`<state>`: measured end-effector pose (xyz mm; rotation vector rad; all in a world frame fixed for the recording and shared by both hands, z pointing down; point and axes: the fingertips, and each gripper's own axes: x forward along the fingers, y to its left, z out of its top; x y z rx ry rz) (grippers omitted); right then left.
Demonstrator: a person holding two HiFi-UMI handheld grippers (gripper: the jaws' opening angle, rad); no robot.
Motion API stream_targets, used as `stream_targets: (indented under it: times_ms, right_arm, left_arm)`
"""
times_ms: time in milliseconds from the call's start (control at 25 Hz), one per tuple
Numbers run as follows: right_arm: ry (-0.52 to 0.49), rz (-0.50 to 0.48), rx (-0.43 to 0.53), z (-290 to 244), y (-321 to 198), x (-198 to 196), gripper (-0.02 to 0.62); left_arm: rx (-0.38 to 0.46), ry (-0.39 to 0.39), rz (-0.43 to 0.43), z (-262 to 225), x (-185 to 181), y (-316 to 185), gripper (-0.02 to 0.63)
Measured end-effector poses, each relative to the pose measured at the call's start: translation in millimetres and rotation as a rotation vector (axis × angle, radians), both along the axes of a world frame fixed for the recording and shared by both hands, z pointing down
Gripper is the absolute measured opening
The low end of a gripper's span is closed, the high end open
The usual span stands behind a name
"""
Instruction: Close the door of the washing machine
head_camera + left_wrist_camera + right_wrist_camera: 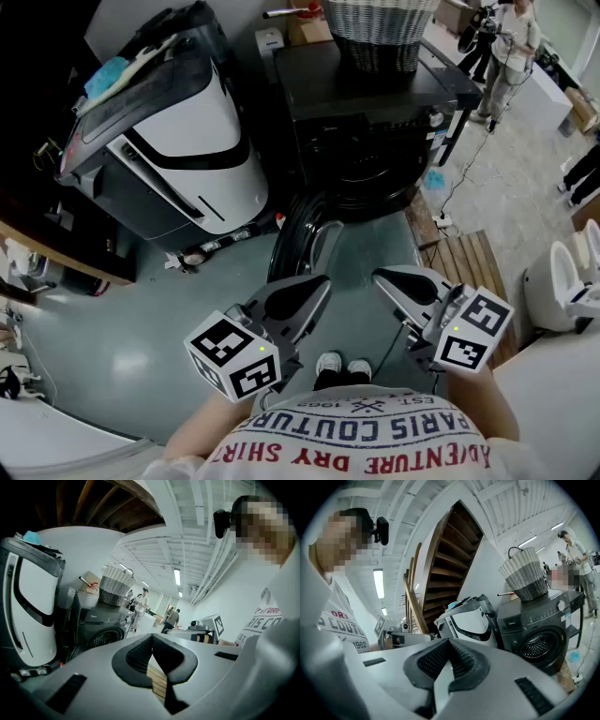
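The black front-loading washing machine (375,122) stands ahead of me, and its round door (302,234) hangs swung open towards me. The drum opening (540,645) shows dark in the right gripper view, and the machine (101,625) also appears in the left gripper view. My left gripper (319,286) hovers low, just short of the door's near edge, apart from it. Its jaws meet at the tip (151,637) with nothing between them. My right gripper (380,277) is level beside it on the right, its tip (449,641) also shut and empty.
A wicker basket (380,33) sits on top of the machine. A large white and grey appliance (178,141) leans at the left. A slatted wooden board (464,272) and a cable lie on the floor at the right. A person (511,47) stands behind.
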<state>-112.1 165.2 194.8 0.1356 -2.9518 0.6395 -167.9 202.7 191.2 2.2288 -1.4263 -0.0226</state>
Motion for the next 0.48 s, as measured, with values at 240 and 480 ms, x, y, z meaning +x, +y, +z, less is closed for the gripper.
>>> stream_targets:
  times_ms: [240, 480]
  right_arm:
    - [0.002, 0.000, -0.008, 4.7, -1.7, -5.9, 0.021]
    - [0.016, 0.014, -0.023, 14.0, -7.1, -12.7, 0.021]
  left_arm:
    - [-0.006, 0.005, 0.000, 4.7, -5.6, -2.2, 0.023]
    - [-0.011, 0.004, 0.002, 11.1, -14.7, -5.5, 0.023]
